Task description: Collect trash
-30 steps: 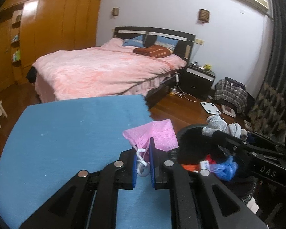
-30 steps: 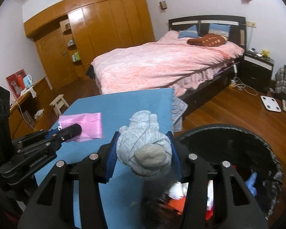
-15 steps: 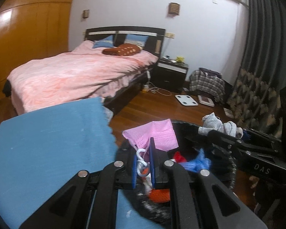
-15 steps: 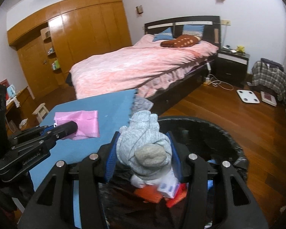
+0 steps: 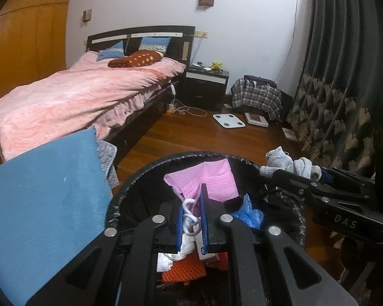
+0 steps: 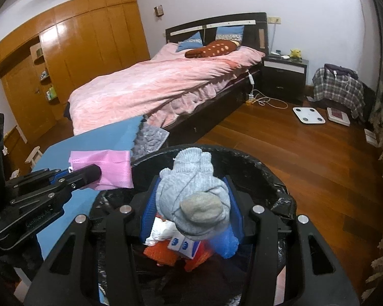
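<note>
The left tongs [image 5: 191, 219] are pressed together on the white ear loop of a pink mask [image 5: 206, 181], which hangs over the black bin [image 5: 130, 191]. The right tongs [image 6: 191, 204], at the mask's 3 o'clock, pinch a balled grey sock [image 6: 191, 196] above the bin's trash [image 6: 173, 252]. A blue table [image 5: 43, 193] lies at the bin's 9 o'clock, a pink bed [image 5: 76, 97] at 11.

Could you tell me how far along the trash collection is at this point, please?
Done: the black bin already holds several discards, among them something orange and a blue wad. In hand: the left gripper grips a pink mask by its white ear loop above the bin, and the right gripper holds a bundle of grey socks over it. Left: releasing both. The visible blue table shows nothing more.
</note>
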